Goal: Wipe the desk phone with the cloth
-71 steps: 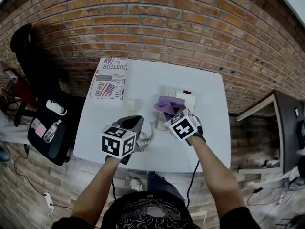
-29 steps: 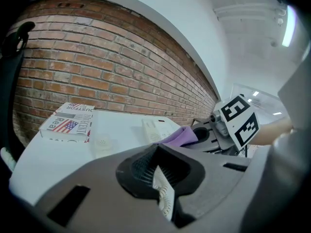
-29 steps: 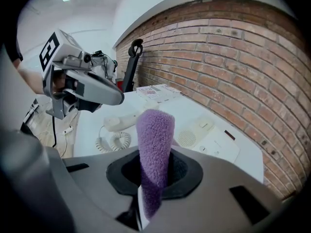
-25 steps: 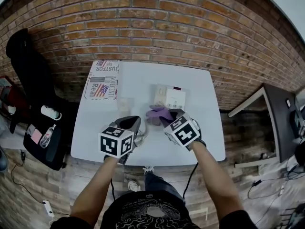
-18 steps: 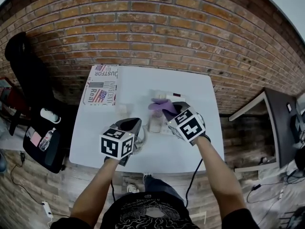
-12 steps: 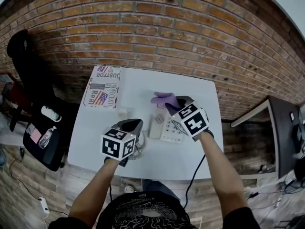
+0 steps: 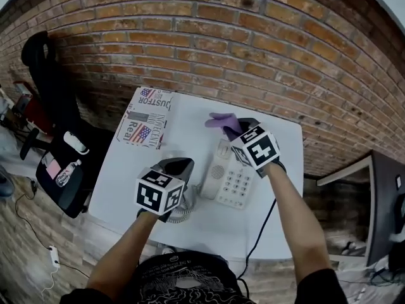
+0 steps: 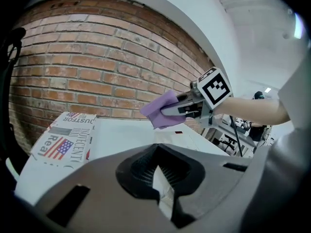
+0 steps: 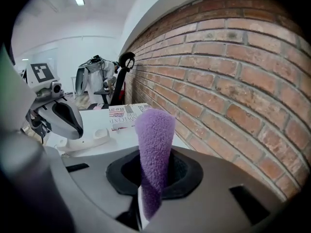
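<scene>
A white desk phone [image 7: 238, 183] with its handset [image 7: 214, 172] in the cradle lies on the white table [image 7: 190, 122]. My right gripper [image 7: 239, 127] is shut on a purple cloth [image 7: 221, 121] and hangs above the phone's far end; the cloth [image 9: 155, 144] stands up between the jaws in the right gripper view. My left gripper [image 7: 179, 165] hovers left of the handset, near the coiled cord [image 7: 181, 214], its jaws closed with nothing between them. From the left gripper view, the cloth [image 8: 160, 109] is raised over the phone [image 8: 181, 139].
A printed box with flag pictures [image 7: 144, 125] lies at the table's far left corner. A black chair [image 7: 63, 163] holding small items stands left of the table. A brick wall [image 7: 209, 37] runs close behind the table.
My right gripper has carried the cloth from the phone's near end up to its far end and lifted it. The left gripper has stayed by the cord.
</scene>
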The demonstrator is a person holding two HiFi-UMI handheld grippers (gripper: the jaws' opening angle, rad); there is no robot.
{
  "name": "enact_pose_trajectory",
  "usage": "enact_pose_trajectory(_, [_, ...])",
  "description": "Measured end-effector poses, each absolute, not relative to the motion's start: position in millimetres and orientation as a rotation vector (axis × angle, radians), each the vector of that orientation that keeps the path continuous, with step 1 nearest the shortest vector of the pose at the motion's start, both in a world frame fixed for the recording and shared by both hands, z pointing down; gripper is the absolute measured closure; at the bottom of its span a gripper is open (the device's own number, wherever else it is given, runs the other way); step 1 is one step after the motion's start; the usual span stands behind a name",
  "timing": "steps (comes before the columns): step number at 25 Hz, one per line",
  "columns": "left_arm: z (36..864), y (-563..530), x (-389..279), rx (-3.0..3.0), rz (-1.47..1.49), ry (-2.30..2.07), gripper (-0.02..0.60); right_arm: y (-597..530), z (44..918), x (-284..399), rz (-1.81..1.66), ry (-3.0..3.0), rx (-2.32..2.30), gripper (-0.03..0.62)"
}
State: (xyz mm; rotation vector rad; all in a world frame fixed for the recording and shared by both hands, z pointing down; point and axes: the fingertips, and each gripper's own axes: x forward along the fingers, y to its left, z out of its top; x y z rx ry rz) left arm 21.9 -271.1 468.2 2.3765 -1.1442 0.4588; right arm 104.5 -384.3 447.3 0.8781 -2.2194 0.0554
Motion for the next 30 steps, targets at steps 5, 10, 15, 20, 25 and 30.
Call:
enact_pose_trajectory(5, [474.2, -274.3, 27.0, 2.36, 0.495, -1.162, 0.575, -401.2, 483.0, 95.6, 0.186, -2.243, 0.783, 0.548])
enact_pose_trajectory(10, [481.0, -276.4, 30.2, 2.339, 0.512, -1.179, 0.575, -402.9, 510.6, 93.4, 0.396, -2.276, 0.657, 0.548])
enact_pose_trajectory(15, [486.1, -282.2, 36.6, 2.331, 0.515, -1.184, 0.575, -401.7, 513.9, 98.7, 0.541, -2.312, 0.59, 0.549])
enact_pose_trajectory(20, [485.3, -288.6, 49.5, 2.347, 0.515, -1.166, 0.575, -396.1, 515.0, 111.2, 0.55, -2.301, 0.556, 0.549])
enact_pose_trajectory(25, [484.1, -292.4, 62.3, 2.361, 0.517, -1.147, 0.575, -393.6, 512.3, 127.6, 0.597, -2.308, 0.584, 0.549])
enact_pose_trajectory(30, [481.4, -292.4, 77.3, 2.389, 0.523, -1.113, 0.575, -389.0, 511.8, 150.0, 0.621, -2.292, 0.623, 0.549])
